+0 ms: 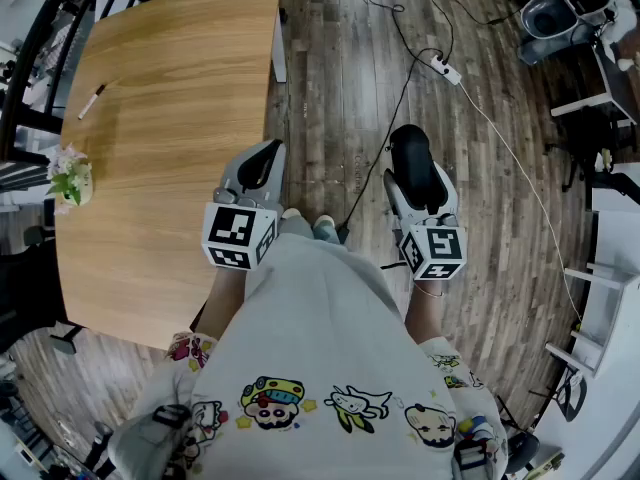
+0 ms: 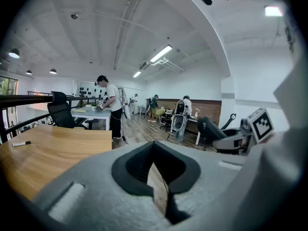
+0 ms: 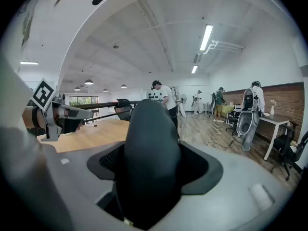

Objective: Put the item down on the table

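Inside the right claw [image 1: 420,190], clamped, the black item [image 1: 410,153] hangs over the floor, with the table [image 1: 170,118] off to its left. It looks smooth, rigid and light, so the broad flanks seem best to hold. The left claw [image 1: 262,163] is closed and empty.

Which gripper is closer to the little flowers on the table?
Left. The left gripper is over the table, right of the flowers; the right gripper is farther right, over the floor.
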